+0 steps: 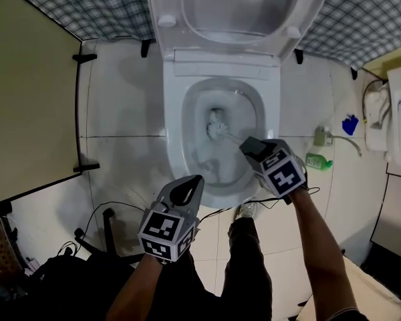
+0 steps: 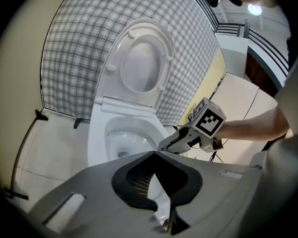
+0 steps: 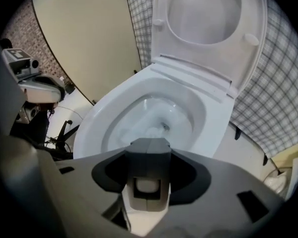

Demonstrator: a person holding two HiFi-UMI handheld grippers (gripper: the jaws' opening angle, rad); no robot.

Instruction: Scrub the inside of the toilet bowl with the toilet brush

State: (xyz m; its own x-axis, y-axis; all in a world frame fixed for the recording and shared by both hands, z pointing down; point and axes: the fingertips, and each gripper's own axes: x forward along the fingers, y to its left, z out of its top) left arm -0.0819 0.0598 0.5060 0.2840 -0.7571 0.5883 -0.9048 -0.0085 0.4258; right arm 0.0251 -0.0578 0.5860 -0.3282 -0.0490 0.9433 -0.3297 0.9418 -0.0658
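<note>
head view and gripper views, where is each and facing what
Head view: on the head, steeply down onto toilet bowl and toilet brush; forearms, left gripper, right gripper.
Left gripper view: rides it, toward bowl and raised seat; own shut jaws.
Right gripper view: rides it, down into bowl; jaws on brush.
Shared: the bowl, in all three.

Head view: even, soft indoor light. Toilet bowl point(image 1: 177, 119) reads bright white, faint sheen on the raised lid point(image 1: 237, 5). Diffuse grey shadow on the floor point(image 1: 113, 112) left of the bowl; bottom edge goes dark. Toilet brush point(image 1: 217, 127) head slightly smeared.

Both gripper views: strong fisheye, straight lines bow, corners vignette to black. Lamp point(image 2: 255, 9) flares top right in the left gripper view. Left tongs point(image 2: 155, 155) and right tongs point(image 3: 149, 145) sit close to the lens, soft and shaded.
</note>
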